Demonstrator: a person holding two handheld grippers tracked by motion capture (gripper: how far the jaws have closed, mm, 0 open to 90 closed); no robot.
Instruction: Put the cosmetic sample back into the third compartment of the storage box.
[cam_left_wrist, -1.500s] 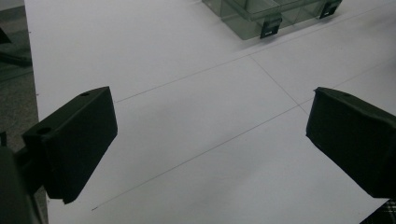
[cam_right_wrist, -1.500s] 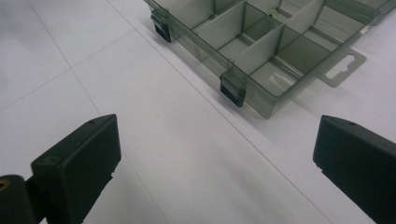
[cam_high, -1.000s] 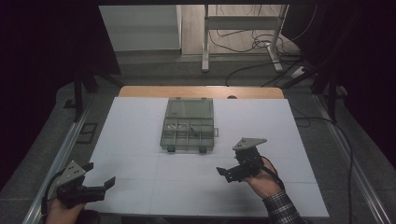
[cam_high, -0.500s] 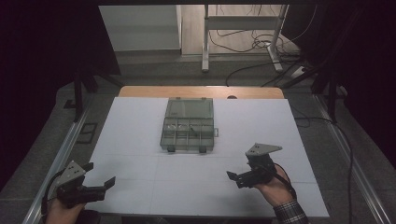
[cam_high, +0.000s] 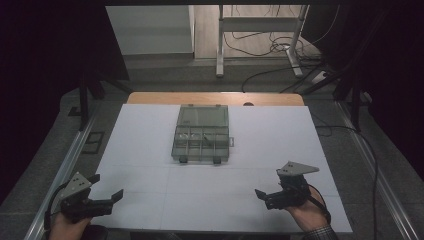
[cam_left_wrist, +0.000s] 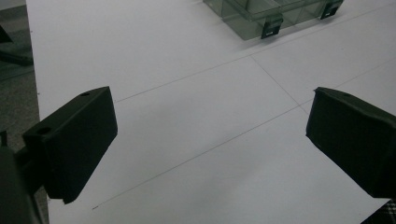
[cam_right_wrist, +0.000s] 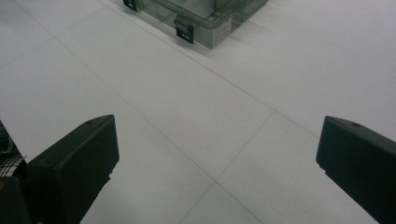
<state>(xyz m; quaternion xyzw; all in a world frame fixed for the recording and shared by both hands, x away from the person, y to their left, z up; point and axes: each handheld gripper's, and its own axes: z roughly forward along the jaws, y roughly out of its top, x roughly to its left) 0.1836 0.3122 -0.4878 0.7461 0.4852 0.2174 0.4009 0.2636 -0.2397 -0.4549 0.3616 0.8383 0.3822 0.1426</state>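
A clear greenish compartment box (cam_high: 201, 134) lies in the middle of the white table (cam_high: 140, 145), with two black latches on its near edge. It has small items in some compartments. My left gripper (cam_high: 107, 186) hovers at the near left corner, open and empty, pointing toward the middle. My right gripper (cam_high: 267, 195) is at the near right, also open with nothing between its fingers. In the left gripper view the gripper (cam_left_wrist: 210, 135) has the box (cam_left_wrist: 261, 14) far ahead. The right gripper view shows that gripper (cam_right_wrist: 217, 154) wide apart over bare table, with the box (cam_right_wrist: 201, 18) at the top.
A wooden strip (cam_high: 150, 98) runs along the table's far edge. Metal rails (cam_high: 65, 165) flank both sides. Cables (cam_high: 280, 47) and a desk frame lie on the floor beyond. Thin grid lines cross the white surface between the grippers and the box.
My right gripper has drawn back from the box toward the near right edge of the table. The left gripper and the box have stayed put.
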